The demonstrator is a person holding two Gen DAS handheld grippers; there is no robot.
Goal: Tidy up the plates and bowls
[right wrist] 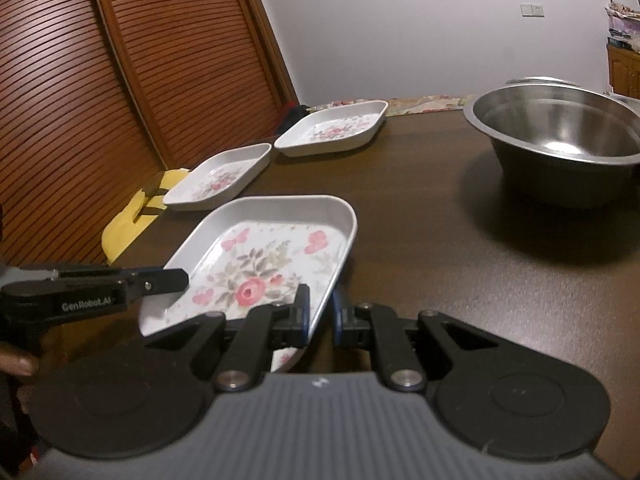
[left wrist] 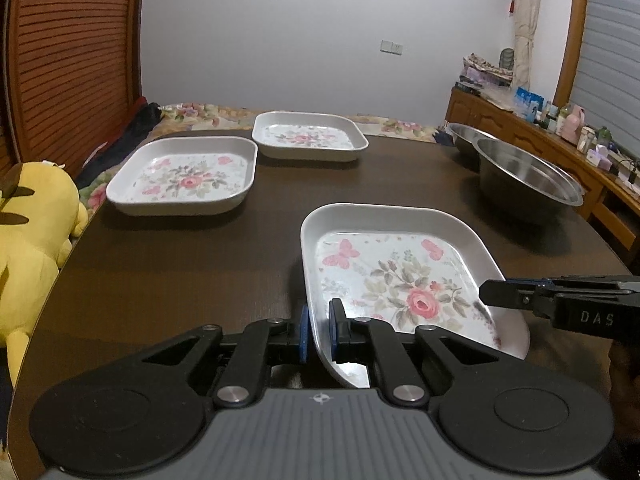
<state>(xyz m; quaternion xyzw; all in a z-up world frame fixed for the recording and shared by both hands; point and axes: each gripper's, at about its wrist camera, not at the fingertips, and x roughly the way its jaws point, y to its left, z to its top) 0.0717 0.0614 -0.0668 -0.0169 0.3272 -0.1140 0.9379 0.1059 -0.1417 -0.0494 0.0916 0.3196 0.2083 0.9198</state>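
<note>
While both claws, left gripper [left wrist: 318, 334] and right gripper [right wrist: 320, 312], pinch its rim, we note the floral plate [left wrist: 396, 276] at 1 o'clock: white, rose-printed, tilted.

Left tongs [left wrist: 318, 334] seemingly clamp floral plate [left wrist: 400, 276] rim.

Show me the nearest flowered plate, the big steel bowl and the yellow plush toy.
Nearest flowered plate [left wrist: 416, 300]: left wrist view, on the painted rose in its floor.
Steel bowl [right wrist: 560, 136]: right wrist view, on its shiny inner wall.
Yellow plush toy [left wrist: 32, 248]: left wrist view, on its body.
</note>
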